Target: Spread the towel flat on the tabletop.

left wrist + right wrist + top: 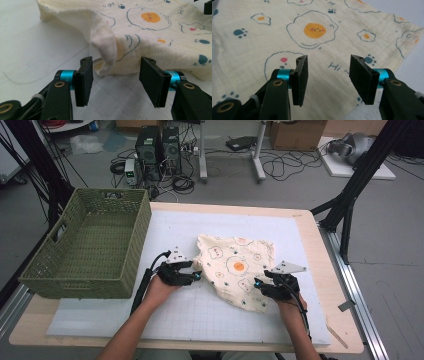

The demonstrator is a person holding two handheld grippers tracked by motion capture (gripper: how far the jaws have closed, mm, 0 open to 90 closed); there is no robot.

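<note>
Far left on the bench [330,320] sits the green woven basket [90,245], its near wall just beside the person's left forearm. Next along, the left tongs [198,276] lie low over the white mat [165,230], tips pointing right at the left edge of the cream cloth [240,270]. From the left gripper view those tongs [115,82] are spread, nothing pinched: a curled flap of the cloth [160,35] droops just ahead of the gap, and the pads [86,80] stand apart on either side, clear of the fabric.

Middle of the bench now: the cloth lies rumpled on the mat, printed with fried eggs, the big orange yolk [239,266] facing up, paw prints scattered round it.

Over to the right, the right tongs [258,283] come in at the cloth's lower right part, tips pointing left. In the right gripper view they [328,77] are spread too, hanging over the flat fabric [262,37] with the printed "Hi" [334,66] between the pads [362,77]; nothing gripped.
</note>
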